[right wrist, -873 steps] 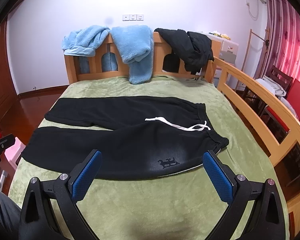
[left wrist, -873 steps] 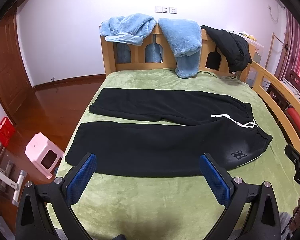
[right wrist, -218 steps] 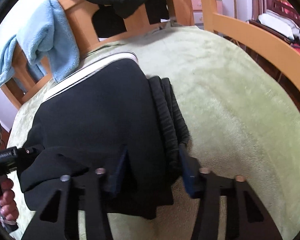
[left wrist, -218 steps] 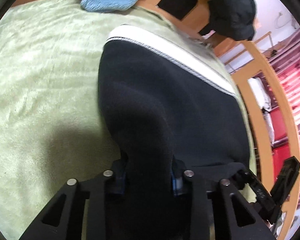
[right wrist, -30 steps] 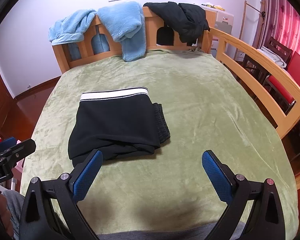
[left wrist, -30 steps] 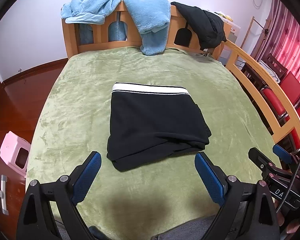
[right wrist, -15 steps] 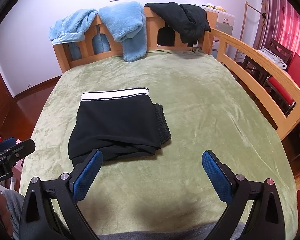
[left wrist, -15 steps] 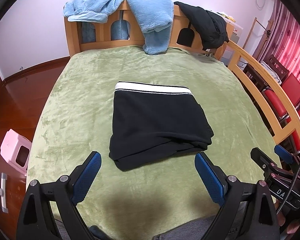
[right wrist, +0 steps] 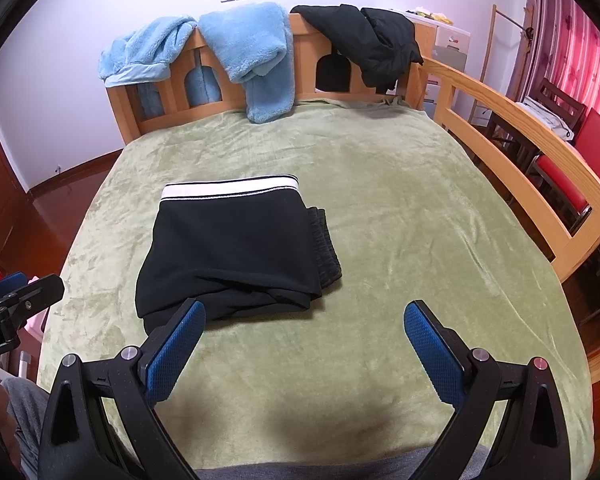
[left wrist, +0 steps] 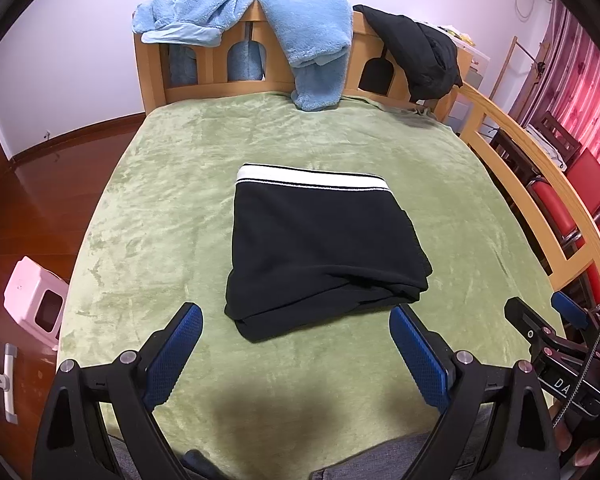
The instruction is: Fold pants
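The black pants (left wrist: 320,244) (right wrist: 236,248) lie folded into a compact rectangle in the middle of the green bed, with a white band along their far edge. My left gripper (left wrist: 296,354) is open, held back near the bed's front edge, short of the folded stack, with nothing between its blue pads. My right gripper (right wrist: 304,354) is open too, level with the stack's near right corner and empty. The right gripper's body (left wrist: 556,364) shows at the left wrist view's right edge, and the left gripper's body (right wrist: 16,308) at the right wrist view's left edge.
The green blanket (left wrist: 172,200) covers the bed. Two blue fleece garments (left wrist: 312,36) and a black jacket (left wrist: 416,52) hang over the wooden headboard (left wrist: 220,88). A wooden rail (right wrist: 512,148) runs along the right side, with red chairs (right wrist: 572,176) beyond. A pink stool (left wrist: 36,300) stands on the floor at left.
Both grippers have barely moved over the last second; the view has shifted slightly. The pants lie still, released and folded.
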`<state>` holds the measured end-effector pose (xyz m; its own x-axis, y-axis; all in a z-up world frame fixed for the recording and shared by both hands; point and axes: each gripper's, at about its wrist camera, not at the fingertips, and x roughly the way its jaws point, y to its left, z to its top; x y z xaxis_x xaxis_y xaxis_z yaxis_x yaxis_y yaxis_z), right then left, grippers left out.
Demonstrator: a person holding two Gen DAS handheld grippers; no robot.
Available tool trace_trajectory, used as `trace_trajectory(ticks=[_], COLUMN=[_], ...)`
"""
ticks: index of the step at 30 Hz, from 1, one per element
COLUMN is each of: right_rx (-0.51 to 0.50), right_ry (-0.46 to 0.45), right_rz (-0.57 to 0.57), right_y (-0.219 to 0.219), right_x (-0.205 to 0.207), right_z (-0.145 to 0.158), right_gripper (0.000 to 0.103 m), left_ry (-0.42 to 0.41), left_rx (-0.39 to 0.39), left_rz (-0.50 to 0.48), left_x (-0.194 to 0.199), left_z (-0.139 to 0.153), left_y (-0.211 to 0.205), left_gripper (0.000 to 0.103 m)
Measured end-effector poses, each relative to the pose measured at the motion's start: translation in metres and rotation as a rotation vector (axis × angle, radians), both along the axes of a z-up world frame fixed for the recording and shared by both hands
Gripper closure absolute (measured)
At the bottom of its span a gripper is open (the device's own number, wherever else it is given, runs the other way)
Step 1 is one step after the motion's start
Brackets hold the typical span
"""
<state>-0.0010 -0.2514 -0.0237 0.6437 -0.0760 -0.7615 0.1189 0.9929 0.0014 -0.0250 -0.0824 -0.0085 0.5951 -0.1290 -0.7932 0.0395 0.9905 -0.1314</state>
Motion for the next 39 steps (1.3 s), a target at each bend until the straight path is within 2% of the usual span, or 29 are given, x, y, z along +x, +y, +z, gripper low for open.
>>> trace_trajectory(ticks=[39], right_rx=[0.0], right_ry=[-0.004], right_rz=[0.002], right_y=[-0.0032], right_x=[-0.0018], right_z=[0.0021], right_gripper=[0.005], left_ry=[-0.008], left_rx=[-0.016], left_rz=[-0.01], left_x=[-0.0019], left_z=[0.0095], left_y=[-0.0039], left_gripper=[0.008])
